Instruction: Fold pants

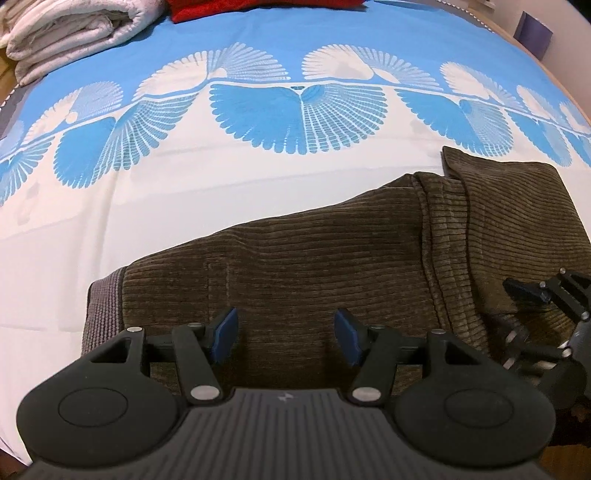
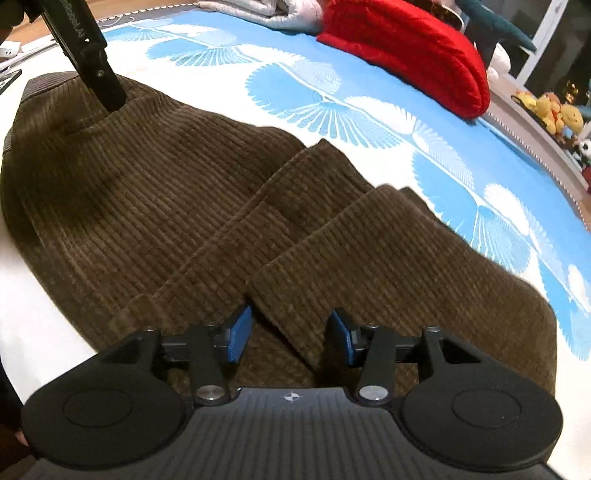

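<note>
Brown corduroy pants point(image 1: 332, 258) lie folded on the bed, with a grey waistband point(image 1: 103, 310) at the left end and the leg ends layered on the right. My left gripper point(image 1: 284, 332) is open and empty just above the pants near the waistband end. My right gripper point(image 2: 290, 332) is open and empty over the overlapping leg folds point(image 2: 314, 229). The right gripper also shows at the right edge of the left wrist view point(image 1: 535, 295). The left gripper's body point(image 2: 88, 55) shows in the right wrist view, touching down on the pants near the waistband.
The bedspread point(image 1: 258, 184) is white with a blue fan pattern. A folded white blanket point(image 1: 74, 33) and a red cushion point(image 2: 406, 48) lie at the far side. Stuffed toys point(image 2: 554, 110) sit beyond the bed's right edge.
</note>
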The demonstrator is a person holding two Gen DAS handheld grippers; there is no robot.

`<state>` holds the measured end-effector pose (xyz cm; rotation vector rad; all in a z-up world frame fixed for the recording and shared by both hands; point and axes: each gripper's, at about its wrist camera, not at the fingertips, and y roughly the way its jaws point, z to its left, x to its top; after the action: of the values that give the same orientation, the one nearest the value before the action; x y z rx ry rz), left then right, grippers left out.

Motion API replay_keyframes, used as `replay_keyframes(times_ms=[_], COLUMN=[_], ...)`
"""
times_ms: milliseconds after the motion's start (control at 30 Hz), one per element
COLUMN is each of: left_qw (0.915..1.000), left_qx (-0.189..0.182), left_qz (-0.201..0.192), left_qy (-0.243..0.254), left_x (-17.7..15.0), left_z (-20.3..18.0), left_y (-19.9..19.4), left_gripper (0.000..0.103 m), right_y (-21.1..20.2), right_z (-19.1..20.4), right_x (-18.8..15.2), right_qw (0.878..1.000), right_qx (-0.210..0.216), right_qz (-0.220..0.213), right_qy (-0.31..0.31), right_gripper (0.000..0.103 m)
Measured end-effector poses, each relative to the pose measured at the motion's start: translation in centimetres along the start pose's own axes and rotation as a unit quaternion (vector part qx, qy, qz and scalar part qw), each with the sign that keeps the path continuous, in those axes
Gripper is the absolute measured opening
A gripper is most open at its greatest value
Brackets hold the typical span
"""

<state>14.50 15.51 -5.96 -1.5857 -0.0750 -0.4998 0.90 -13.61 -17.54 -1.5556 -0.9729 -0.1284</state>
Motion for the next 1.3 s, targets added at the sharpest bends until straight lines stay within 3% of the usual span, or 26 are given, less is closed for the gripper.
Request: replay_keyframes(times_ms=[33, 67, 133, 233, 333, 400, 467, 533, 567, 667, 800, 867, 900, 1000, 1100, 1200, 1300], left_qw=[1.0000, 1.0000, 1.0000, 1.0000, 1.0000, 1.0000, 1.0000, 1.0000, 1.0000, 0.9999, 0.9999, 0.9999, 0.9999, 0.9993, 0.9976, 0.9941, 0.9902], left_qx=[0.001, 0.002, 0.003, 0.001, 0.002, 0.003, 0.002, 0.002, 0.002, -0.001, 0.000, -0.004, -0.007, -0.020, -0.041, -0.071, -0.100], left_qz=[0.000, -0.001, -0.004, -0.007, -0.008, -0.007, -0.006, -0.004, -0.003, -0.003, -0.003, -0.004, -0.004, -0.007, -0.009, -0.013, -0.017], left_qy=[-0.001, -0.001, -0.003, 0.001, 0.003, 0.002, 0.001, 0.002, 0.004, 0.011, 0.013, 0.013, 0.015, 0.030, 0.055, 0.081, 0.097], left_x=[0.0, -0.1, -0.1, -0.1, -0.1, -0.2, -0.2, -0.2, -0.2, -0.2, 0.2, 0.5, 0.7, 1.1, 1.6, 1.9, 2.3], left_z=[0.1, 0.2, 0.4, 0.4, 0.4, 0.2, 0.1, -0.2, -0.4, -0.8, -1.2, -1.7, -2.1, -3.8, -6.1, -8.5, -10.6], left_y=[0.0, -0.1, -0.2, -0.4, -0.5, -0.5, -0.5, -0.4, -0.4, -0.3, 0.0, 0.1, 0.2, 0.4, 0.6, 0.7, 0.9], left_gripper=[0.063, 0.063, 0.063, 0.063, 0.063, 0.063, 0.063, 0.063, 0.063, 0.063, 0.063, 0.063, 0.063, 0.063, 0.063, 0.063, 0.063], right_y=[-0.1, -0.4, -1.3, -6.8, -12.1, -13.0, -11.0, -6.8, -5.3, -5.5, -7.6, -7.1, -6.4, -3.6, -4.1, -5.2, -3.8], right_z=[-0.2, -0.7, -1.9, -4.6, -4.5, -2.8, -0.4, 1.7, 2.4, 2.8, 0.4, -0.5, -0.7, -0.6, -2.3, -3.9, -2.8], right_x=[0.2, 0.5, 1.4, 2.2, 1.7, 0.6, -0.3, -1.4, -2.2, -2.3, -1.0, -1.0, -1.0, -1.6, -0.9, -0.8, -2.2], right_qw=[1.000, 1.000, 0.998, 0.981, 0.963, 0.961, 0.974, 0.988, 0.990, 0.989, 0.988, 0.989, 0.990, 0.988, 0.983, 0.979, 0.984], right_qx=[0.001, 0.006, -0.018, -0.031, -0.003, 0.037, 0.083, 0.111, 0.117, 0.116, 0.128, 0.120, 0.119, 0.152, 0.163, 0.159, 0.151], right_qz=[-0.005, -0.014, -0.056, -0.167, -0.261, -0.272, -0.208, -0.084, -0.045, -0.035, -0.086, -0.090, -0.077, 0.020, 0.016, -0.015, 0.048], right_qy=[-0.002, 0.004, 0.034, 0.097, 0.064, 0.023, -0.026, -0.059, -0.072, -0.084, -0.009, 0.015, 0.023, 0.027, 0.082, 0.125, 0.078], right_gripper=[0.023, 0.012, 0.008, 0.007, 0.007, 0.007, 0.008, 0.008, 0.012, 0.019, 0.020, 0.020, 0.020, 0.019, 0.021, 0.022, 0.025])
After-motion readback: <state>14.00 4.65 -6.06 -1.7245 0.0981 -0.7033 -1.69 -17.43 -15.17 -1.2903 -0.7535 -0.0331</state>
